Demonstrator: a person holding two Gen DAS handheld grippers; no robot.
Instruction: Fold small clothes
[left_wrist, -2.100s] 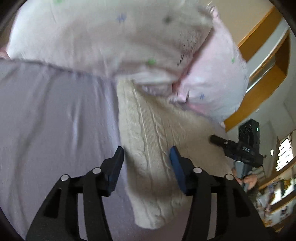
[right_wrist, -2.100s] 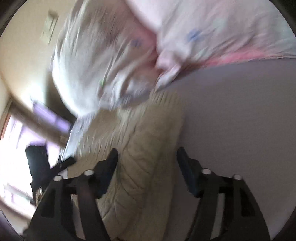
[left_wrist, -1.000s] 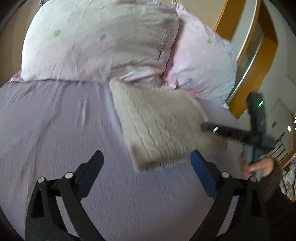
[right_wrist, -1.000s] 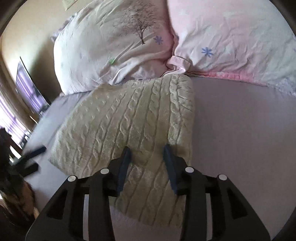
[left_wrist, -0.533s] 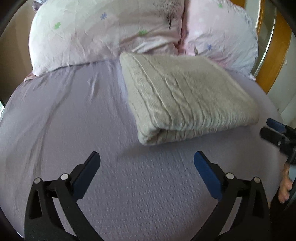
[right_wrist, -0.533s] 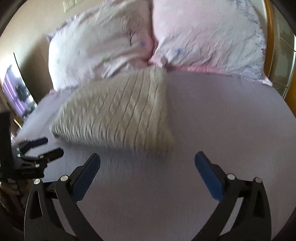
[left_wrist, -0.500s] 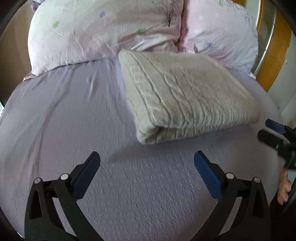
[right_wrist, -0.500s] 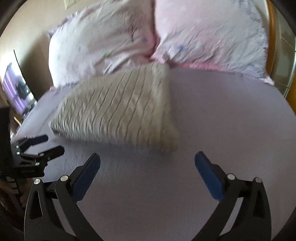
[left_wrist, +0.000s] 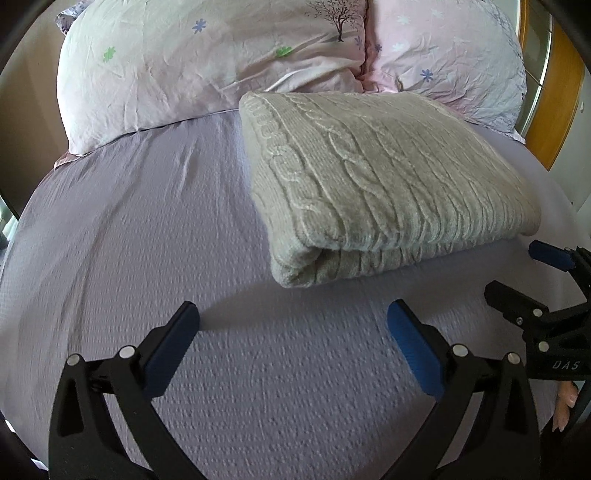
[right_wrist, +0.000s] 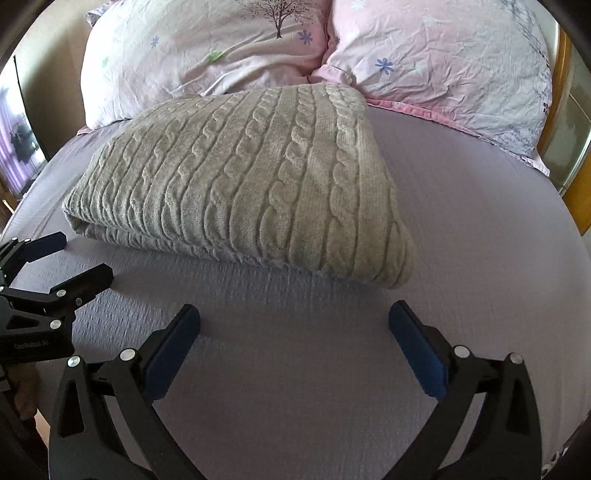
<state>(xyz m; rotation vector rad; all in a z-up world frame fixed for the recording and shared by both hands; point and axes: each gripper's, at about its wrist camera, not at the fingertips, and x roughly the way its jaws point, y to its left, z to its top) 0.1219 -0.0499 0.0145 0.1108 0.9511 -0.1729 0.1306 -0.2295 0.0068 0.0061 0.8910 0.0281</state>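
A folded cream cable-knit sweater (left_wrist: 373, 177) lies flat on the lilac bed sheet (left_wrist: 129, 240), its far edge against the pillows; it also shows in the right wrist view (right_wrist: 243, 177). My left gripper (left_wrist: 291, 332) is open and empty, hovering over the sheet just in front of the sweater's near left corner. My right gripper (right_wrist: 293, 332) is open and empty, in front of the sweater's near right corner. Each gripper shows in the other's view: the right gripper (left_wrist: 524, 273) at the right edge, the left gripper (right_wrist: 62, 254) at the left edge.
Two pink floral pillows (left_wrist: 207, 62) (right_wrist: 443, 62) lie at the head of the bed behind the sweater. A wooden bed frame (left_wrist: 554, 110) runs along the right side. Bare sheet (right_wrist: 480, 240) lies on both sides of the sweater and in front of it.
Both grippers let go of the sweater, opened wide and pulled back toward the foot of the bed. The sweater now rests folded on the sheet.
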